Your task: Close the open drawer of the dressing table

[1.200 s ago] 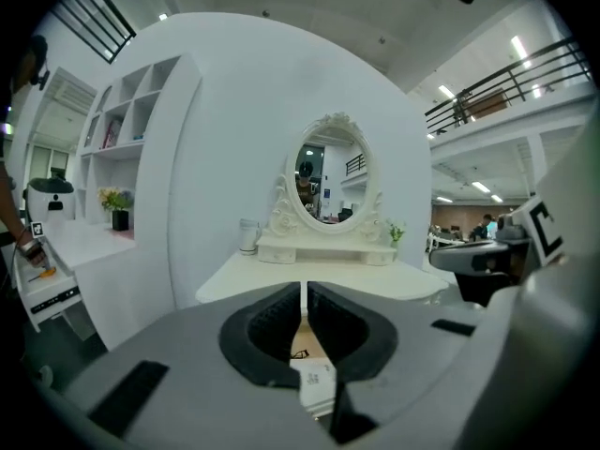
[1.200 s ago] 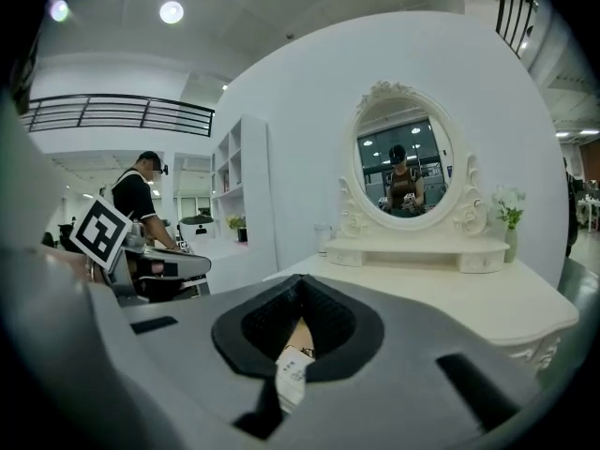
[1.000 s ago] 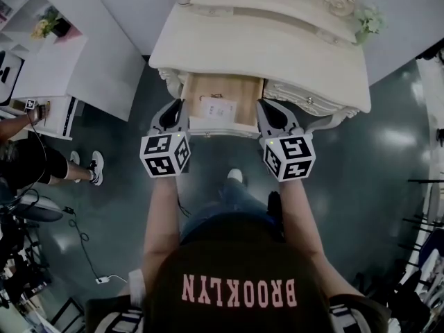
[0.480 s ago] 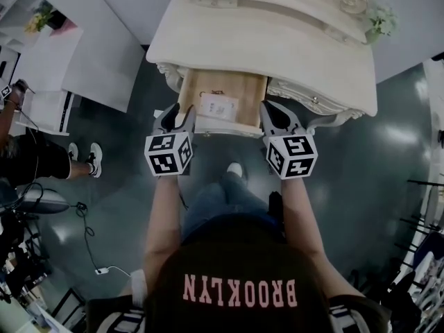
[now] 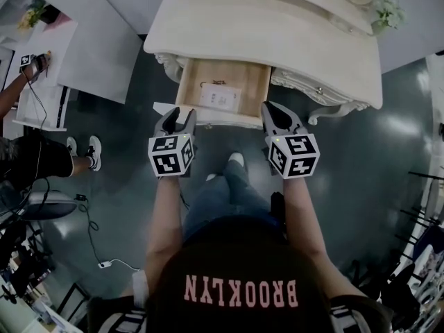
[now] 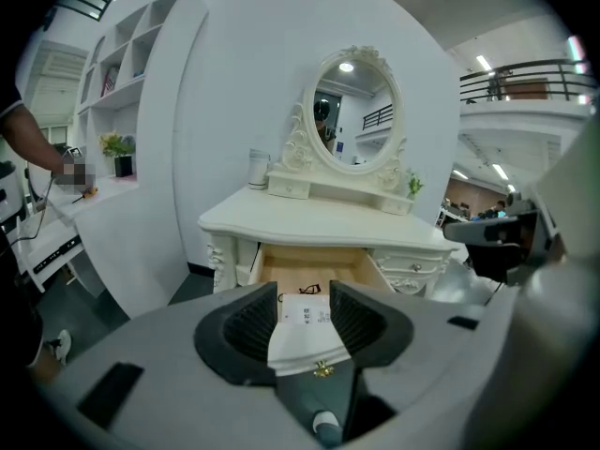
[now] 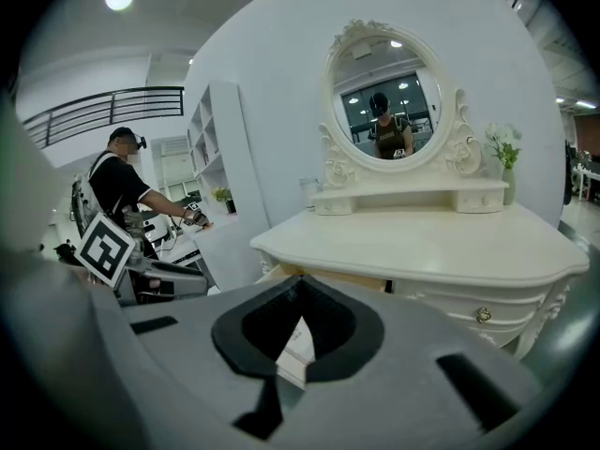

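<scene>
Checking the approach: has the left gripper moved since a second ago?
Yes: against the drawer front, the left gripper has shifted down the picture; its jaws have just been opening, gripping nothing.

Cream-white carved dressing table [image 5: 277, 40], 12 o'clock in head view: painted top, smooth, low satin sheen, with relief carving along the apron edge.

Open drawer [image 5: 246, 82]: interior of bare pale wood, matt, grain faint.

White paper sheet [image 5: 220, 97] with dark print on the drawer bottom: matt.

Small gold-coloured metal knob [image 6: 323, 369] on the drawer front, 6 o'clock in left gripper view: shiny.

Oval mirror glass [image 7: 384, 111], 12 o'clock in right gripper view: highly reflective, set in a carved cream frame.

Dark grey-green floor [image 5: 374, 158], 3 o'clock in head view: smooth, glossy, shows light glare.

Person's black shirt [image 5: 236, 283], 6 o'clock in head view: cloth, matt, pink lettering.
</scene>
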`<state>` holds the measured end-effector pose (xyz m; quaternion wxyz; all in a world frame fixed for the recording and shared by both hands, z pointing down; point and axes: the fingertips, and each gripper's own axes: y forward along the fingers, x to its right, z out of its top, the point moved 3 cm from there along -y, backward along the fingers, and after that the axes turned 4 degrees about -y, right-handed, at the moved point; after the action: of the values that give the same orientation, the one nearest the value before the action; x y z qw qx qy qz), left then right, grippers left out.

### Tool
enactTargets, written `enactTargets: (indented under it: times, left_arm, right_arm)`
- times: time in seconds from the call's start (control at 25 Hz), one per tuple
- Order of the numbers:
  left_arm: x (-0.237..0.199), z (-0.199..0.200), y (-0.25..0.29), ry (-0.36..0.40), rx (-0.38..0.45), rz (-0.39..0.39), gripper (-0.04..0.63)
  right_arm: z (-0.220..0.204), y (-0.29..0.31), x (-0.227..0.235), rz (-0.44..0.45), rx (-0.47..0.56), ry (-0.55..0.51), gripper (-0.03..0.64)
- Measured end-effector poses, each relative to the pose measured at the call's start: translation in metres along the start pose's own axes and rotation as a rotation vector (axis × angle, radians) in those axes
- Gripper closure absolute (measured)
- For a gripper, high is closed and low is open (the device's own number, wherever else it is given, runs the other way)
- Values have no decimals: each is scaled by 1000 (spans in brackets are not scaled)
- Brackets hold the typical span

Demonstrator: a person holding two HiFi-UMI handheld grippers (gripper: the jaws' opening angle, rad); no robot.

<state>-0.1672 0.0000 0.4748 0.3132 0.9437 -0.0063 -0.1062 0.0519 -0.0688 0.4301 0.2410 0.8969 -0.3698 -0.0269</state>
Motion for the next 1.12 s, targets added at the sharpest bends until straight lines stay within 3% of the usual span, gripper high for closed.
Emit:
enactTargets:
  times: [0.44, 0.8, 1.12]
  left_arm:
    - [-23, -55, -1, 17, -116, 29, 408]
    - [-42, -87, 11, -9, -169, 64, 294]
    - [-46, -109, 35, 15, -237, 68, 281]
  right_arm:
    - [-47, -2, -16, -13, -94, 25, 620]
    - [-69, -1, -24, -11, -143, 44, 620]
    - [-73, 5, -16, -14, -168, 44, 620]
